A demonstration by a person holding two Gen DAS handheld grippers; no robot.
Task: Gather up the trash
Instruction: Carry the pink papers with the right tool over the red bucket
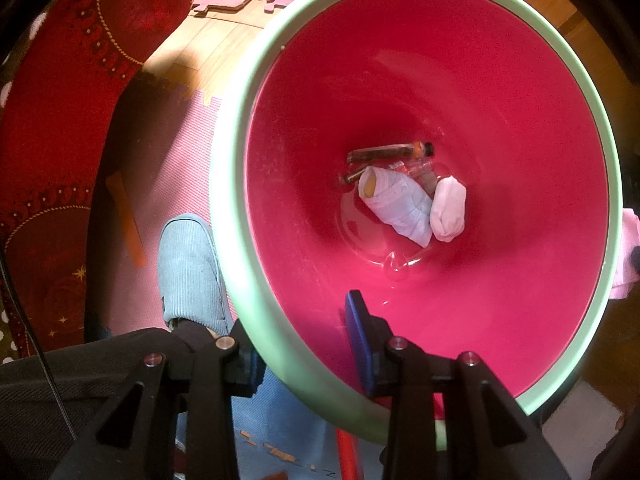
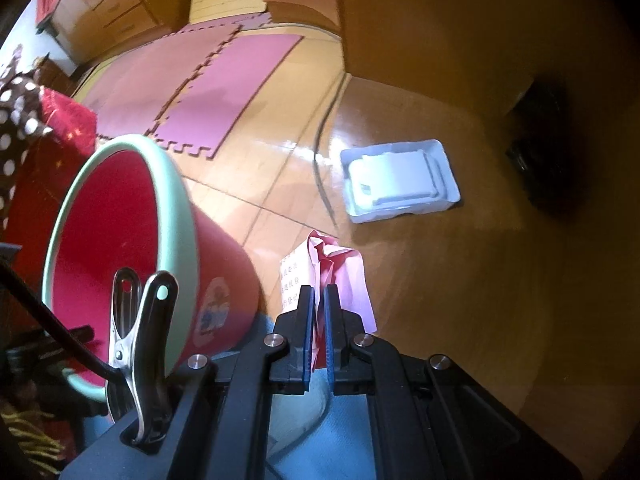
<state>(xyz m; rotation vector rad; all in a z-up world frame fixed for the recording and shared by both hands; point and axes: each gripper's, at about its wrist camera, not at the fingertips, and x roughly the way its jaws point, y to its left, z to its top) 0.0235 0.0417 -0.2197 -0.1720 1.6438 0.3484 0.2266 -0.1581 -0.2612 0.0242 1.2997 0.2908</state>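
A red bucket with a pale green rim (image 1: 228,200) fills the left wrist view. My left gripper (image 1: 304,344) is shut on its near rim, one finger outside and one inside. At the bottom lie a small brown bottle (image 1: 390,153), a crumpled light-blue wrapper (image 1: 400,204) and a white wad (image 1: 449,208). In the right wrist view my right gripper (image 2: 319,300) is shut on a crumpled pink paper (image 2: 348,276) with printed characters, held above the wood floor to the right of the bucket (image 2: 188,216). A white plastic tray (image 2: 398,178) lies on the floor further off.
A person's foot in a light-blue slipper (image 1: 192,272) stands left of the bucket. Red patterned cloth (image 1: 60,100) lies on the left. Pink foam mats (image 2: 224,92) cover the floor behind. A metal clip (image 2: 132,328) sits on the rim. A dark object (image 2: 548,152) stands at the far right.
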